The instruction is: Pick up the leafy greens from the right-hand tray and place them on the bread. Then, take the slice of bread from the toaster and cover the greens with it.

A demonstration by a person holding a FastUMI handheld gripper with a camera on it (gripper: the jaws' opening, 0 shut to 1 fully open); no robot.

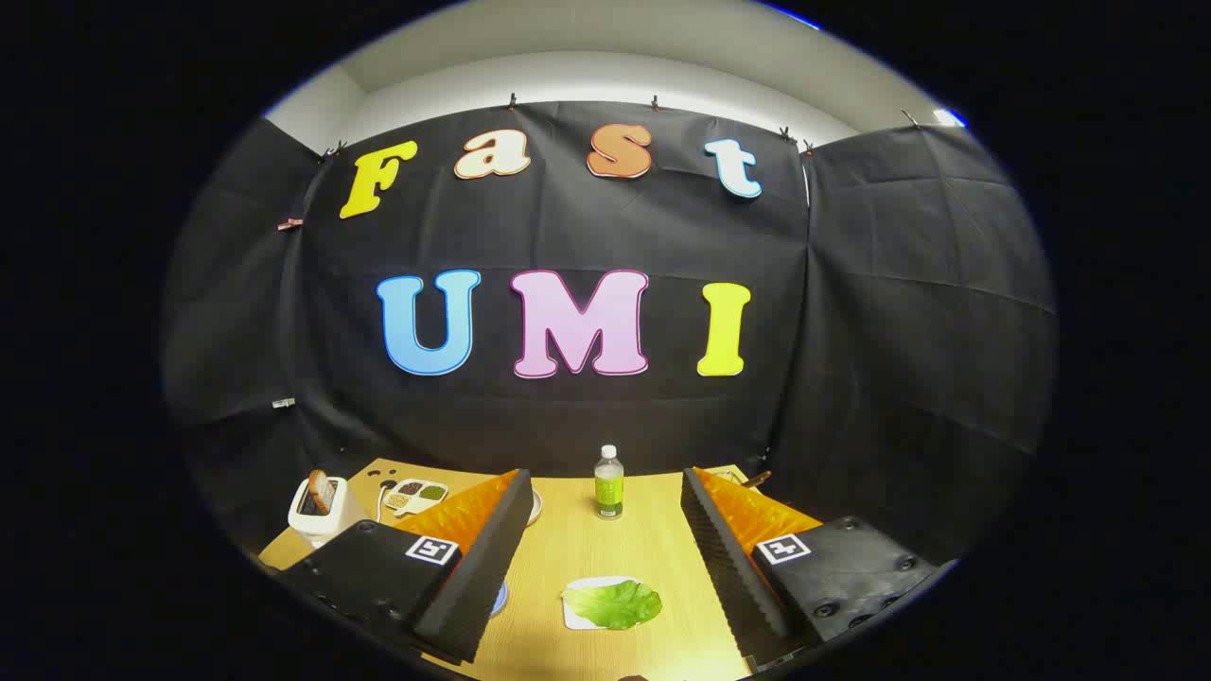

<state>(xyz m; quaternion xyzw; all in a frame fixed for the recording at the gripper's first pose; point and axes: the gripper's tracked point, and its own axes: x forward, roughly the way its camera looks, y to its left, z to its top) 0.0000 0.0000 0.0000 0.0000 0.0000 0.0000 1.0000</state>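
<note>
A green lettuce leaf (615, 603) lies on a pale flat slice of bread (573, 613) on the wooden table, low between my two fingers and apart from both. My gripper (605, 475) hovers above the table, open wide, with nothing between its fingers. Off to the left, beyond the left finger, stands a white toaster (320, 515) with a browned bread slice (320, 490) sticking up out of its slot.
A small bottle with a green label (608, 484) stands upright just ahead of the fingertips. A divided tray of foods (414, 494) lies beside the toaster. A blue plate's rim (500, 598) peeks out by the left finger. Another tray's corner (747, 479) shows behind the right finger.
</note>
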